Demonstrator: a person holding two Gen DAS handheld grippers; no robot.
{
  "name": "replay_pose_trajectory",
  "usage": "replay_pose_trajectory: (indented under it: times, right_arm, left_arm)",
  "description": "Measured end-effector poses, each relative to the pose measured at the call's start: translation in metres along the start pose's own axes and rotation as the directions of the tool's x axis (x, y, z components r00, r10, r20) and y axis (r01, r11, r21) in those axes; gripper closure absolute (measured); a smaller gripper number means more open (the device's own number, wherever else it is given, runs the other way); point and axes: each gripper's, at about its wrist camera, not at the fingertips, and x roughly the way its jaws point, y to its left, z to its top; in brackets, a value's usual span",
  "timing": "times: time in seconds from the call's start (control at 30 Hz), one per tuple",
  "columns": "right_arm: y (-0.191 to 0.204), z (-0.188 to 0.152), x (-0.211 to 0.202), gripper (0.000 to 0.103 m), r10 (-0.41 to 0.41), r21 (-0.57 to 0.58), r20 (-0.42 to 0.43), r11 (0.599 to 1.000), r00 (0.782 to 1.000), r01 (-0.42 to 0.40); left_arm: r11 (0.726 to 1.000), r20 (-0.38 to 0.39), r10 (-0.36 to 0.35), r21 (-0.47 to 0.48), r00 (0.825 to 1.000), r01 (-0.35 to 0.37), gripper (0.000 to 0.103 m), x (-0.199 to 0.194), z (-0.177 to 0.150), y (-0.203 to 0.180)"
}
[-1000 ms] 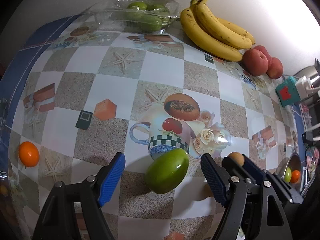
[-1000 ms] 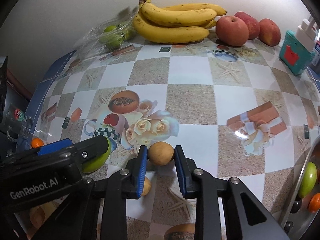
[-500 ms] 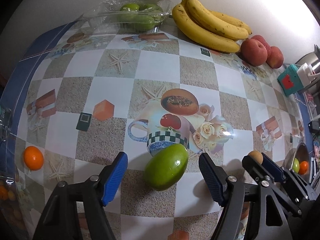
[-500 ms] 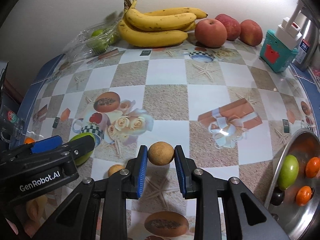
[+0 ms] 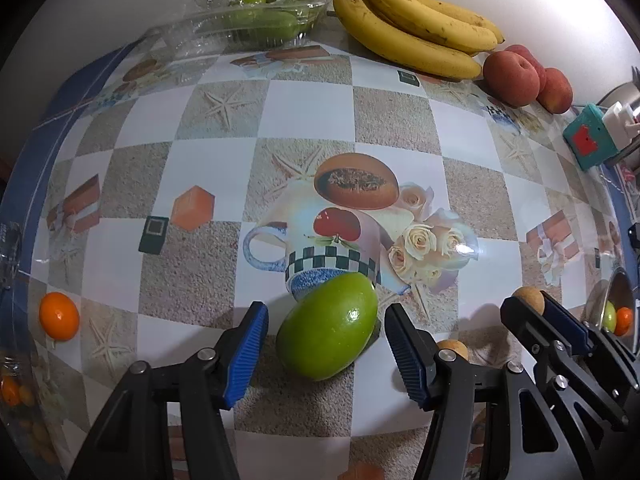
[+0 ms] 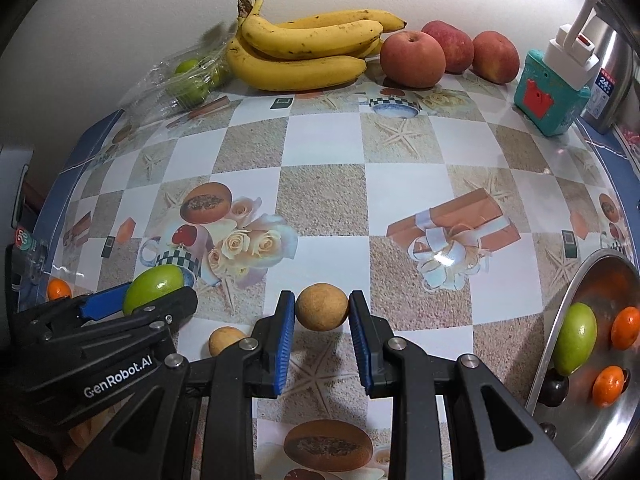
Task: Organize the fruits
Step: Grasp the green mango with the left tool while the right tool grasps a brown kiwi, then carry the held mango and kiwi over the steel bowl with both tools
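A: Right wrist view first, biggest thing down: how far along?

B: Partway, I'd judge. The surface (image 6: 324, 196) holds bananas (image 6: 304, 46), apples (image 6: 412, 60) and a clear tray of green fruit (image 6: 188, 80) along the wall. The steel bowl (image 6: 560, 320) already contains a green mango, small oranges and a dark fruit.

A: And the tongs?

B: The right tongs (image 6: 322, 312) are clamped on a round brown fruit (image 6: 322, 307). The left tongs (image 5: 324, 336) are closing around the green mango (image 5: 328, 326), pads not touching yet.

A: What remains?

B: Another brown fruit (image 6: 226, 340) and a loose orange (image 5: 59, 316) lie outside the bowl.
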Motion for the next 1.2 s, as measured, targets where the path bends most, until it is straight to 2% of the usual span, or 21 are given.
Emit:
replay_pose_trajectory:
  times: [0.17,0.27,0.43,0.8,0.97,1.2]
  right_arm:
    - [0.000,0.000,0.000,0.074,0.000,0.004,0.001,1.000,1.000,0.000]
    - [-0.001,0.000,0.000,0.074,0.000,0.008,-0.001,1.000,1.000,0.000]
    - [-0.001,0.000,0.000,0.074,0.001,0.010,-0.001,1.000,1.000,-0.001]
    - [-0.002,-0.001,0.005,0.074,0.007,0.026,-0.015,1.000,1.000,-0.006]
    - [-0.003,-0.001,0.003,0.074,0.013,0.031,-0.013,0.999,1.000,-0.012]
    - [-0.006,-0.001,-0.004,0.074,0.029,0.051,-0.001,0.998,1.000,-0.029]
  left_arm:
    - [1.000,0.006,0.022,0.014,1.000,-0.022,0.040,0.004,-0.001,-0.007]
    - [0.998,0.010,0.060,0.036,0.998,-0.061,0.048,0.004,-0.002,-0.014]
    - [0.998,0.019,0.058,0.037,0.998,-0.059,0.055,0.003,-0.002,-0.018]
    - [0.999,0.035,0.009,-0.048,0.999,-0.008,0.056,-0.004,0.001,0.004]
    - [0.994,0.035,0.035,-0.106,0.999,-0.031,0.056,-0.008,0.003,0.021]
    - [0.990,0.079,0.034,-0.137,0.996,-0.023,0.056,-0.033,0.002,0.029]
